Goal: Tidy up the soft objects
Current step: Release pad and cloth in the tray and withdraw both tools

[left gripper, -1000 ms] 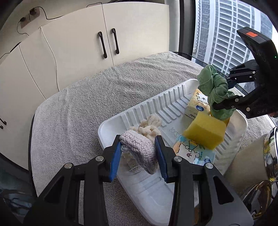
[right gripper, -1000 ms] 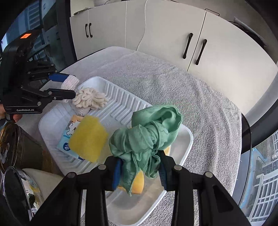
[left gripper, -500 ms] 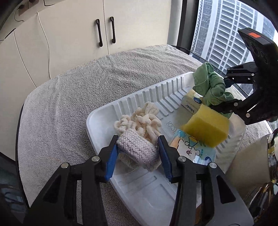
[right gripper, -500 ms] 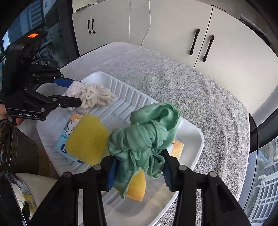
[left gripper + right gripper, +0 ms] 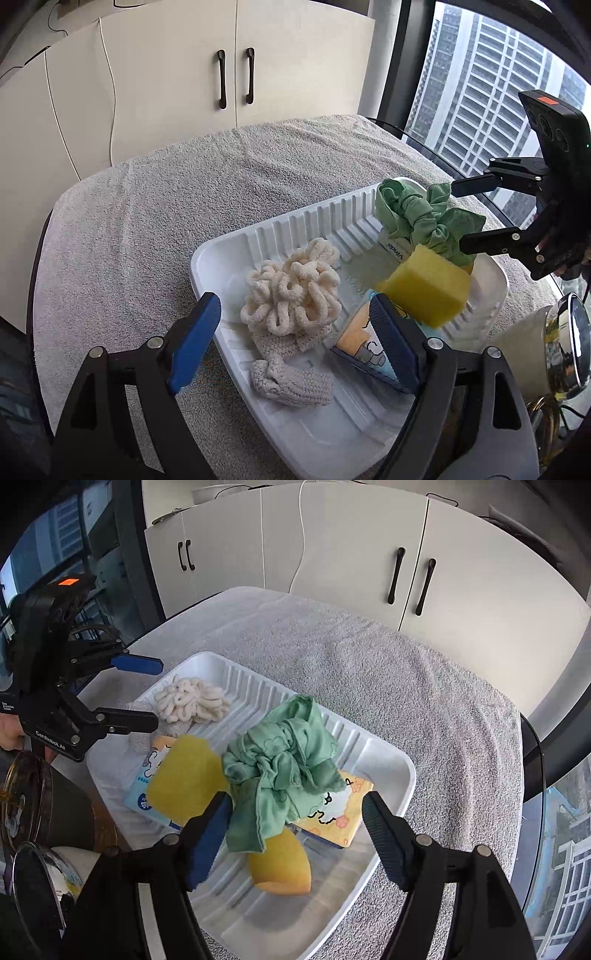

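Soft things in a white tray (image 5: 207,258) on a towel-covered table (image 5: 147,206).

White cupboards (image 5: 236,62) stand behind the table, with a window (image 5: 480,110) on towers to one side. In the tray lie a cream mop (image 5: 295,291) touching a knit cloth (image 5: 295,380), a yellow sponge (image 5: 428,291), tissue packs (image 5: 332,812) and a green rag (image 5: 284,760). The left gripper (image 5: 291,347) and right gripper (image 5: 295,834) have jaws opening, pressing on nothing; the cloth and rag lie loose between them.

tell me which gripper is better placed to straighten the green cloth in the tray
Right. The right gripper, jaws opening, sits directly over the green cloth in the white tray. The left gripper, also opening, is at the far end over the cream mitt.
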Demonstrator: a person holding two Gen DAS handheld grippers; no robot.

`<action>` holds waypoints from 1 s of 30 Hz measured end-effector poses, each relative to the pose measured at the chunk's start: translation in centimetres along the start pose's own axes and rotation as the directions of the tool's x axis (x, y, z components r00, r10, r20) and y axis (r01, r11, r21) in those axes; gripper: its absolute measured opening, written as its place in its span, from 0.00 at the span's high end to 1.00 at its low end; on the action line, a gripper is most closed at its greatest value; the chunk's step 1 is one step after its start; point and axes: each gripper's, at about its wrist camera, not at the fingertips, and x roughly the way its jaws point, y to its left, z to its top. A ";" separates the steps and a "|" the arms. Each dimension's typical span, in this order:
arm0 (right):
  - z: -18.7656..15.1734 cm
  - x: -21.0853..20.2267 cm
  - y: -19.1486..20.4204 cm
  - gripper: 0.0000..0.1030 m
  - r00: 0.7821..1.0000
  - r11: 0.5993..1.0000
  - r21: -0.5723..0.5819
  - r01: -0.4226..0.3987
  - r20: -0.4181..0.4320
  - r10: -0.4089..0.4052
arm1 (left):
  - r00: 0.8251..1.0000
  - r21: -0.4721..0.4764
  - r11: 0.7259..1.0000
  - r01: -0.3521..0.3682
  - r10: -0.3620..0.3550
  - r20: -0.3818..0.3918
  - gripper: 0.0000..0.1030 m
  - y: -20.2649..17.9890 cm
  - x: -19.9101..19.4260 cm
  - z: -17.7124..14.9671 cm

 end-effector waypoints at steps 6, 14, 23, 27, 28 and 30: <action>-0.7 -1.4 -0.2 0.21 1.000 1.000 0.027 0.010 0.024 -0.011 | 1.000 -0.022 1.000 -0.012 0.013 0.016 0.16 0.2 -1.0 -0.2; -1.0 -2.7 -0.1 0.20 0.998 0.998 0.053 0.031 0.045 -0.034 | 1.000 -0.031 0.999 -0.022 0.023 0.015 0.09 0.2 -1.2 -0.1; -2.6 -5.3 -1.3 0.16 0.995 0.992 0.112 0.064 0.069 -0.072 | 0.996 -0.065 0.997 -0.052 0.056 0.068 0.00 0.8 -3.8 -0.7; -4.3 -7.4 -1.7 0.14 0.992 0.985 0.157 0.076 0.092 -0.091 | 0.990 -0.087 0.992 -0.087 0.096 0.102 0.00 1.0 -6.2 -1.9; -4.8 -8.0 -1.7 0.13 0.990 0.983 0.166 0.077 0.101 -0.094 | 0.988 -0.096 0.991 -0.093 0.103 0.111 0.00 1.1 -6.9 -2.3; -5.9 -9.2 -1.5 0.11 0.988 0.980 0.182 0.077 0.117 -0.100 | 0.986 -0.113 0.989 -0.100 0.114 0.125 0.00 1.3 -8.1 -3.2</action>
